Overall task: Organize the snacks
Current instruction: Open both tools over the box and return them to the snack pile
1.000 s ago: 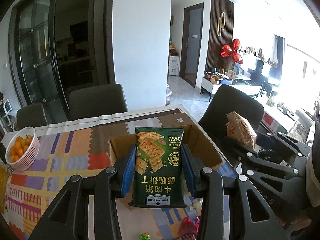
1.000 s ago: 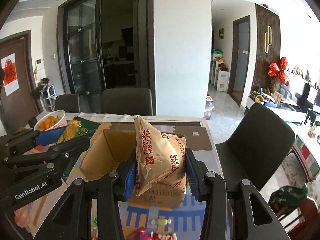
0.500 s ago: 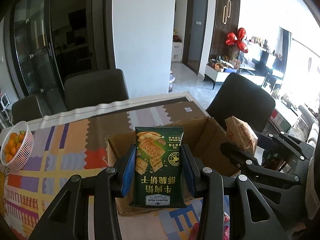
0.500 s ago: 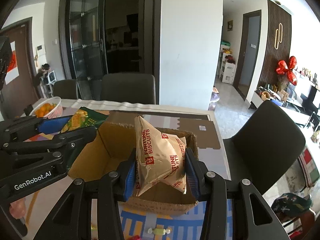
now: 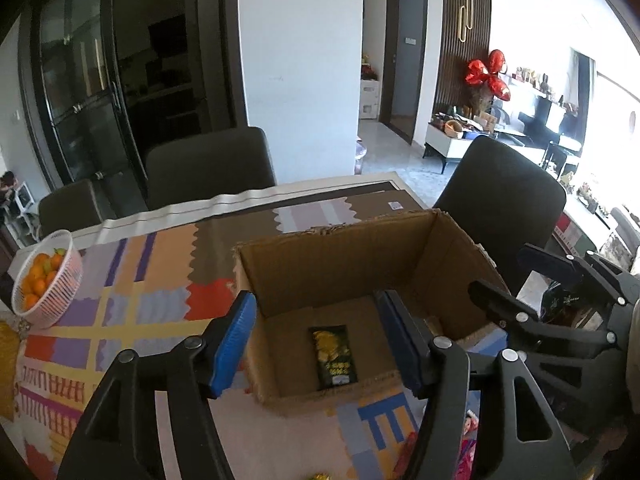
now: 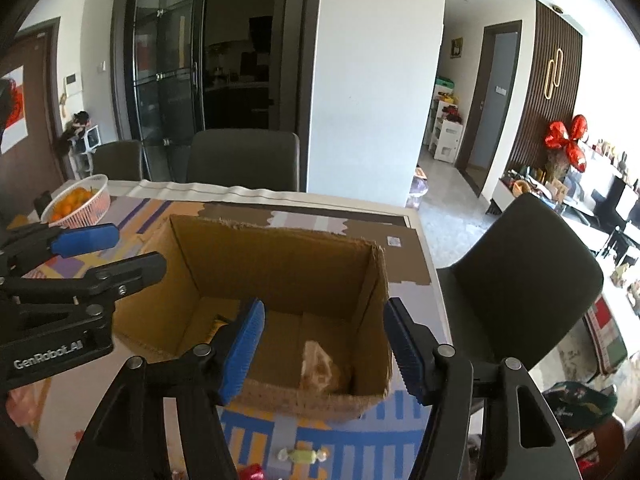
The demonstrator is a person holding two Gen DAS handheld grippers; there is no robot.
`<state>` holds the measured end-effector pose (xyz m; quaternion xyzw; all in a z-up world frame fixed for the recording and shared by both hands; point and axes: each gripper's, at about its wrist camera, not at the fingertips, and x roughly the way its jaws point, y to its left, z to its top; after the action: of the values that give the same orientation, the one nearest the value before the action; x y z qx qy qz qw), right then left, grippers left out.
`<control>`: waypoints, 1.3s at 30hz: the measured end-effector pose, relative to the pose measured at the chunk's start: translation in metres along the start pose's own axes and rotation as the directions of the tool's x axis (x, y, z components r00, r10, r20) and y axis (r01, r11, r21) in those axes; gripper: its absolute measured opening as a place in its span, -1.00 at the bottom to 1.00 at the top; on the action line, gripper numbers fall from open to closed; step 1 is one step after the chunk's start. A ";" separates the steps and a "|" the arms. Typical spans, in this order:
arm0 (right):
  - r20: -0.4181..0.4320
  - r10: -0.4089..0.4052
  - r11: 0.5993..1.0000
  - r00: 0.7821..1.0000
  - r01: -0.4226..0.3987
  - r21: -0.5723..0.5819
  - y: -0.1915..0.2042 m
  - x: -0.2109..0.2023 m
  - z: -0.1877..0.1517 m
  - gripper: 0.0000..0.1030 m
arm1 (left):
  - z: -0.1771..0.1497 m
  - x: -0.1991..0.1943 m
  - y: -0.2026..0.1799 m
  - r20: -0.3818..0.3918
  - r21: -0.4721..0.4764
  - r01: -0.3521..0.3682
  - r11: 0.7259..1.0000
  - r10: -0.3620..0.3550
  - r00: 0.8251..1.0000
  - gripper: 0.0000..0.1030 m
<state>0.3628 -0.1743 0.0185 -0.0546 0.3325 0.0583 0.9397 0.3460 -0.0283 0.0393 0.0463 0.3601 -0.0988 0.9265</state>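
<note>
An open cardboard box (image 5: 340, 258) (image 6: 280, 256) stands on the patterned tablecloth. Inside it, the green cracker pack (image 5: 334, 356) lies flat on the bottom, and the tan Fortune Biscuits bag (image 6: 320, 370) rests in the near right corner. My left gripper (image 5: 316, 340) hovers over the box's near edge, its jaws opening with nothing pressed between the blue pads. My right gripper (image 6: 324, 344) hangs above the box's near wall, jaws also opening and free of the bag. Each gripper shows at the side of the other's view.
A white basket of oranges (image 5: 46, 280) (image 6: 78, 202) sits at the table's left. Wrapped candies (image 6: 302, 455) lie on the cloth in front of the box. Dark chairs (image 5: 208, 168) (image 6: 524, 276) stand behind and to the right of the table.
Both grippers sank toward the box and let go. The green cracker pack and the biscuit bag dropped from the pads into the box.
</note>
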 end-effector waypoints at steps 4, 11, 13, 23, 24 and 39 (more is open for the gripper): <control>-0.007 0.013 1.000 1.000 -0.013 0.011 -0.003 -0.012 -0.005 0.22 | -0.008 -0.022 -0.001 0.029 0.024 -0.020 1.000 0.019 0.999 0.31; 0.001 0.035 0.999 0.999 -0.035 0.004 0.000 -0.040 -0.017 0.22 | -0.024 -0.057 -0.004 0.063 0.062 -0.048 0.997 0.044 0.997 0.38; 0.001 0.046 0.999 0.999 -0.046 -0.005 0.004 -0.047 -0.020 0.22 | -0.029 -0.063 -0.004 0.069 0.066 -0.050 0.997 0.045 0.997 0.38; -0.031 0.041 0.994 0.999 -0.044 -0.100 0.026 -0.071 -0.044 0.22 | -0.063 -0.078 0.000 0.033 0.065 -0.049 0.997 0.047 0.998 0.38; -0.041 0.043 0.993 0.998 -0.048 -0.106 0.027 -0.071 -0.047 0.22 | -0.066 -0.079 0.000 0.029 0.067 -0.049 0.997 0.047 0.998 0.38; -0.228 0.051 0.969 0.972 -0.103 -0.223 0.049 -0.050 -0.100 0.22 | -0.117 -0.053 -0.006 -0.112 0.081 -0.028 0.996 0.037 0.993 0.38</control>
<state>0.2552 -0.1439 -0.0302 -0.1575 0.4272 0.1271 0.8812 0.2300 -0.0074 -0.0111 0.0945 0.4070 -0.0951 0.9035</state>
